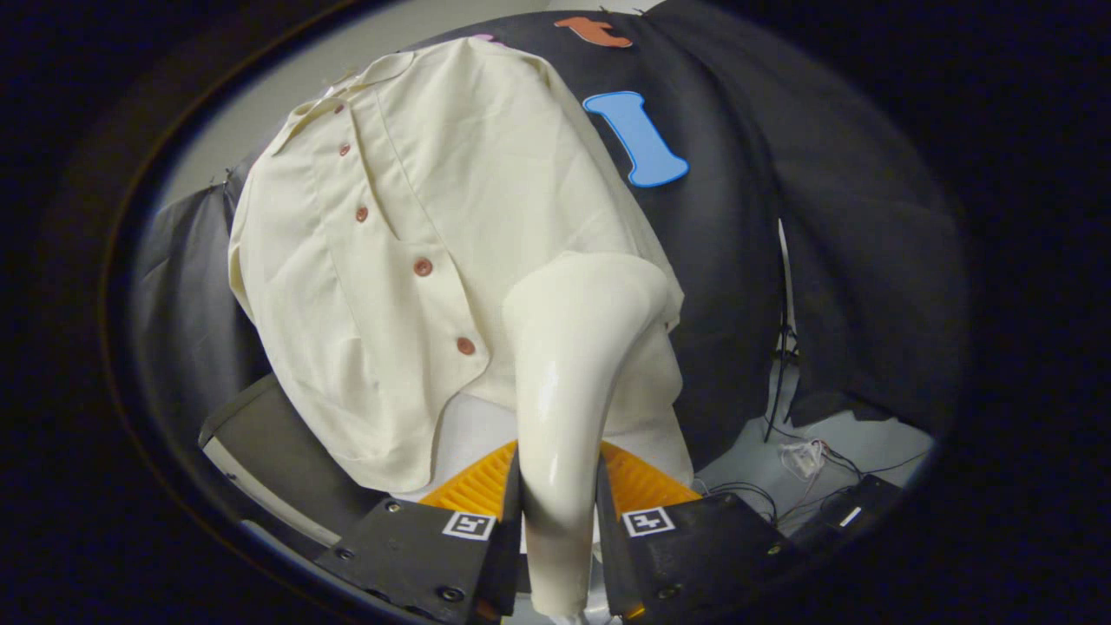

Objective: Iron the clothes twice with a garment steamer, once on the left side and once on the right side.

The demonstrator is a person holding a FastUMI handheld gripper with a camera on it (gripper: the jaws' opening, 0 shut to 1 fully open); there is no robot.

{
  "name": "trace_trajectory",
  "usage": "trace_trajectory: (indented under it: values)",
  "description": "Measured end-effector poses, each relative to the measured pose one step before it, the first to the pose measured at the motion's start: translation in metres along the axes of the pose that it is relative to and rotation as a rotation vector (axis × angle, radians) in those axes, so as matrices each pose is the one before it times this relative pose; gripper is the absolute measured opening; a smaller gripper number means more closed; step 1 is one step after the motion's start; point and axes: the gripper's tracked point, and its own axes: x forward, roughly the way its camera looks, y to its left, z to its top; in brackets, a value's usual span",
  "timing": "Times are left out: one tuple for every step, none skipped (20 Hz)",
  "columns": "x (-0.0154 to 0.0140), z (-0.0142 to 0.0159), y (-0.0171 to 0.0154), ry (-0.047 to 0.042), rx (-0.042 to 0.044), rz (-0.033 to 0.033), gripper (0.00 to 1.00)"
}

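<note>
The gripper is clamped on the garment steamer: its 2 fingers press against opposite sides of the steamer's smooth, glossy cream handle, which runs up between them from 6 o'clock. The handle is a slender, rounded column of hard plastic that widens toward the top into a broad, flared head with soft curved edges. A bright highlight runs along its left flank, showing how polished the surface is.

The steamer's head lies against the lower right part of the shirt, beside the hem, at about 1 o'clock from the fingers. The shirt is a cream woven cloth, matte and lightly creased, hanging with its front toward the camera and tilted so its collar points to 11 o'clock. A placket runs down its front with 4 round reddish-brown buttons clearly visible, spaced in a diagonal line. The hem curves in a rounded shirt-tail at 7 o'clock from the steamer's head.

Behind the shirt hangs dark, softly folded cloth. At 4 o'clock from the steamer, on a pale floor, lie thin tangled cables. At 8 o'clock sits a grey, flat-topped piece with a pale edge; what it is cannot be told.
</note>
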Motion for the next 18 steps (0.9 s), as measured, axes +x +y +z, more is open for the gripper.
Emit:
trace_trajectory:
  values:
    - [0.00036, -0.00769, -0.00396, 0.00806, 0.00631, -0.00136, 0.39]
    - [0.00006, -0.00655, -0.00496, 0.00389, 0.00968, -0.00397, 0.39]
    - [0.00044, -0.00634, -0.00265, 0.0067, 0.01283, -0.00214, 0.39]
    - [-0.00029, -0.00663, -0.0012, 0.00599, 0.00434, 0.00243, 0.39]
    - [-0.0002, -0.00468, -0.00237, -0.00027, -0.00072, -0.00082, 0.39]
    - [0.00033, -0.00487, -0.00354, 0.00473, 0.00278, -0.00353, 0.39]
    - [-0.00087, -0.00528, -0.0027, 0.00703, 0.00568, -0.00163, 0.39]
    - [-0.0003, -0.00451, -0.00143, 0.00262, 0.00583, -0.00129, 0.39]
    - [-0.00103, -0.00485, -0.0014, 0.00439, 0.00389, -0.00135, 0.39]
    - [-0.00081, -0.00477, -0.00093, 0.00447, 0.00213, -0.0004, 0.39]
    - [-0.00286, -0.00461, -0.00108, 0.00551, 0.00075, -0.00288, 0.39]
    - [-0.00361, -0.00238, -0.00188, -0.00044, 0.00372, -0.00404, 0.39]
    - [-0.00503, -0.00012, 0.00027, -0.0051, 0.00299, -0.00126, 0.39]
    - [-0.0056, 0.00104, 0.00018, -0.00933, 0.00633, 0.00027, 0.39]
    - [-0.0071, 0.00179, 0.00189, -0.00814, 0.00875, -0.00113, 0.39]
    - [-0.00674, 0.00204, 0.00371, -0.00714, 0.00821, -0.00043, 0.39]
    - [-0.00738, 0.00139, 0.00468, -0.00629, 0.00067, 0.00023, 0.39]
    - [-0.00802, 0.00387, 0.00398, -0.0166, -0.00417, -0.00736, 0.39]
